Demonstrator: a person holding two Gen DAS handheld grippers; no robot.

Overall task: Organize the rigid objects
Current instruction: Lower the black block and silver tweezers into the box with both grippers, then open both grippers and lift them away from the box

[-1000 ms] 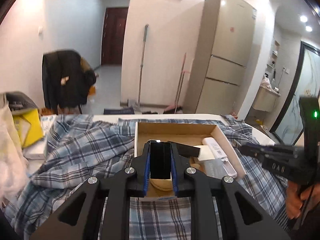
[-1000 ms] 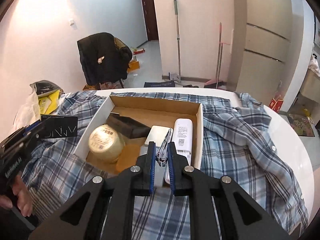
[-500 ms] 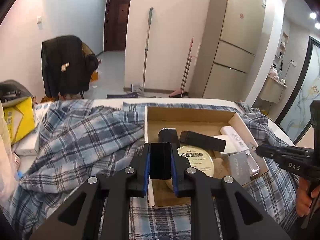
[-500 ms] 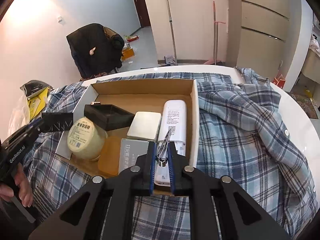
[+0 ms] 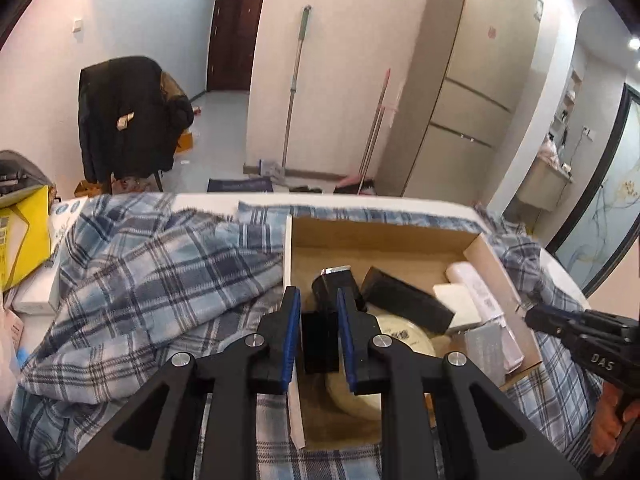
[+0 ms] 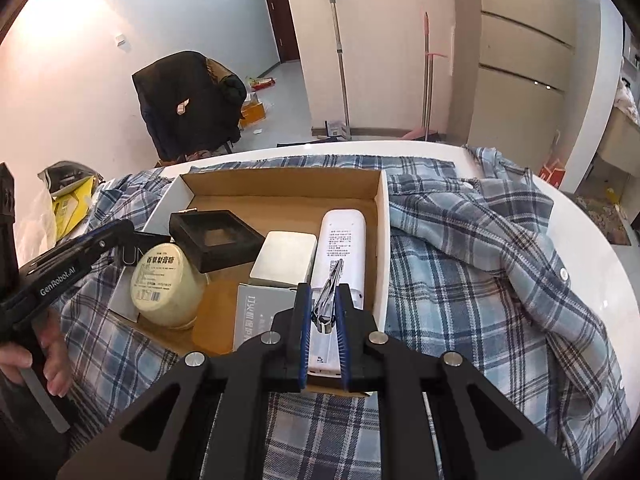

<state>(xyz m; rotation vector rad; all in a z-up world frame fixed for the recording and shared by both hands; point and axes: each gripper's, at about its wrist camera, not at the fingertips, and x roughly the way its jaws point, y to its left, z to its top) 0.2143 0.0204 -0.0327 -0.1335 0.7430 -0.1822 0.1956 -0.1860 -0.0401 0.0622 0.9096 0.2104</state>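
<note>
In the cardboard box [image 6: 382, 240]: cream jar [image 6: 168, 288], white remote [image 6: 340, 248]; left claw [image 5: 319, 328] just loosening around black box [image 5: 320, 340], right claw [image 6: 323, 320] clamping nail clippers [image 6: 327, 300].

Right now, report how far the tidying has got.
Done: round tub, white remote and small boxes lie in the cardboard box. In hand: left gripper, just opening, has a black box between its pads; right gripper grips metal clippers. Left: dropping both in.

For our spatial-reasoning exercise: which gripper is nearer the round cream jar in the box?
Left. The left gripper, jaws just opening around a black box, hangs just above the cream jar; the right gripper, clamping nail clippers, is over the white device.
</note>
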